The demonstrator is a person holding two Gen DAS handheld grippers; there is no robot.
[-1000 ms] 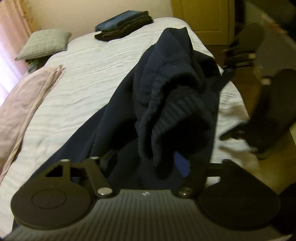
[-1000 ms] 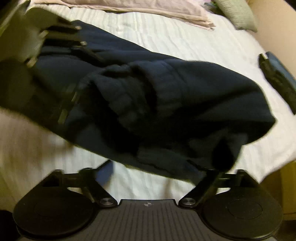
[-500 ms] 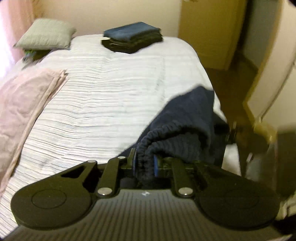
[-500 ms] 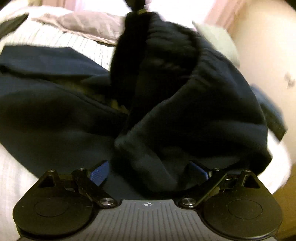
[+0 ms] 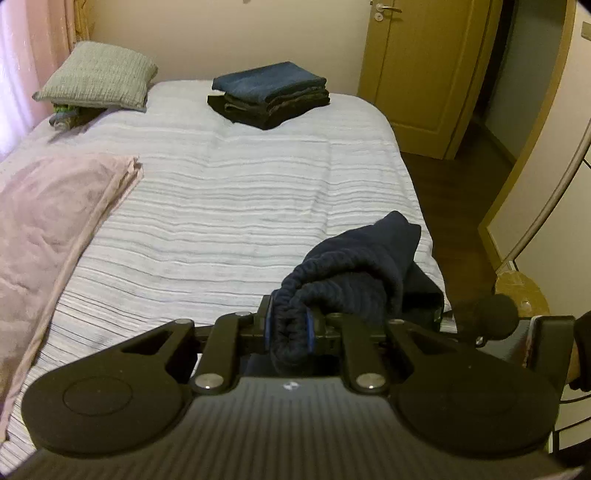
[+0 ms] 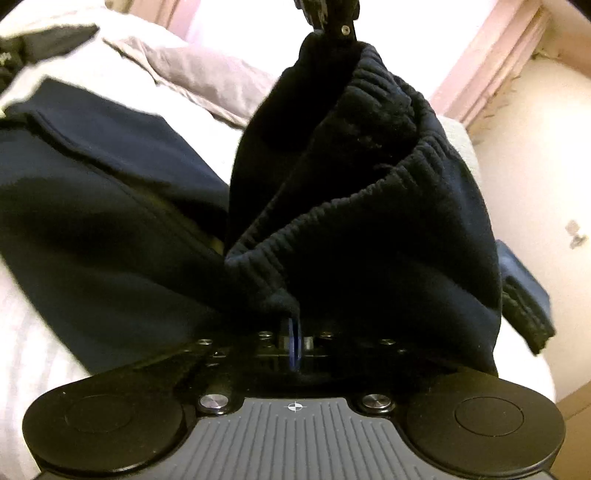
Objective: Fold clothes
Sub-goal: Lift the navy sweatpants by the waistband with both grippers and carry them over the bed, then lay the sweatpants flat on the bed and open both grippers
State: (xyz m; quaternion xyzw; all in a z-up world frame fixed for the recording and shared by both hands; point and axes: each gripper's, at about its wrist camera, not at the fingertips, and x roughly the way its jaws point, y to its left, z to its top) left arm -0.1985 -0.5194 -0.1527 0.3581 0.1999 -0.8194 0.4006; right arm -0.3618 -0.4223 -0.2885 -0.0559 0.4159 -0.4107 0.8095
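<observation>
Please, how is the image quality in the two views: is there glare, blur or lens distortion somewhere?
Left wrist view: evenly lit and sharp; the fisheye bends the door and the bed edges. Right wrist view: the window is overexposed to white, the navy garment is nearly black with little detail, and the left edge looks slightly smeared.

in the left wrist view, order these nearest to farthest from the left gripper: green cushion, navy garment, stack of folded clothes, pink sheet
1. navy garment, clamped in the left gripper
2. pink sheet, left side of the bed
3. stack of folded clothes, far end, centre
4. green cushion, far left corner; close to the stack's range
</observation>
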